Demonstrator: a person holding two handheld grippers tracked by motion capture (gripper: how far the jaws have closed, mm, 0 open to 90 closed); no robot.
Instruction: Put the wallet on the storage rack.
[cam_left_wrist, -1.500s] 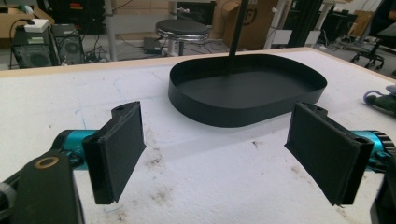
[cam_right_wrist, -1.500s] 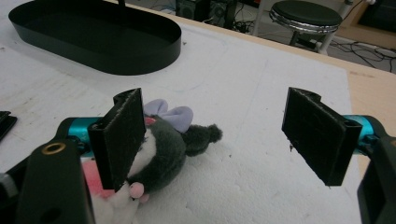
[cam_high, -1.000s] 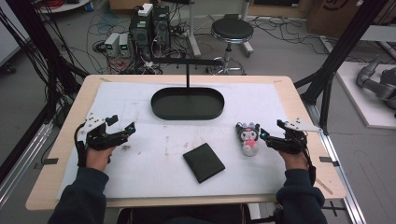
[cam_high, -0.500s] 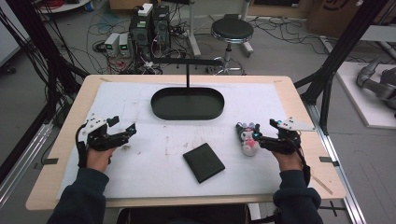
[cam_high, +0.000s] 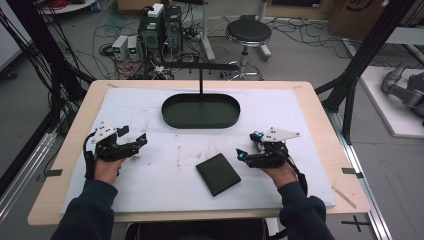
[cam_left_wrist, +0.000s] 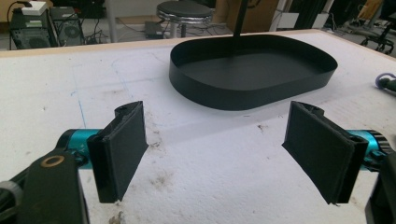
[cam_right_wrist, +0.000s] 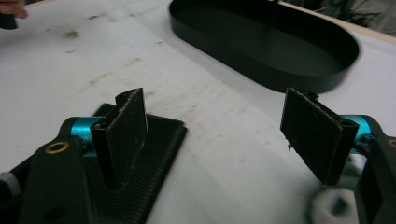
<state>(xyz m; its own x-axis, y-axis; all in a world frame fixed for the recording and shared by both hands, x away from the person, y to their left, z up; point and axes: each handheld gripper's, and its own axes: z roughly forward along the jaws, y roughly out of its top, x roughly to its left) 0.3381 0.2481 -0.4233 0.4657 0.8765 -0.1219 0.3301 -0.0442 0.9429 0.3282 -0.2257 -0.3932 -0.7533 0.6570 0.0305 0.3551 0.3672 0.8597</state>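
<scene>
While both your grippers sit open and empty, nothing is in the tray (cam_high: 200, 111) yet.
Right gripper (cam_high: 246, 156), jaws wide, hovers mid-right over the plush toy (cam_right_wrist: 332, 205), beside the black pad (cam_high: 218, 174); left gripper (cam_high: 138, 142) waits wide, mid-left.

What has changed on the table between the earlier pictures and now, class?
The right gripper has swung leftward over the plush toy, which now lies beneath it; its jaws are open and hold nothing. The left gripper, the black pad and the black tray stayed as they were.
</scene>
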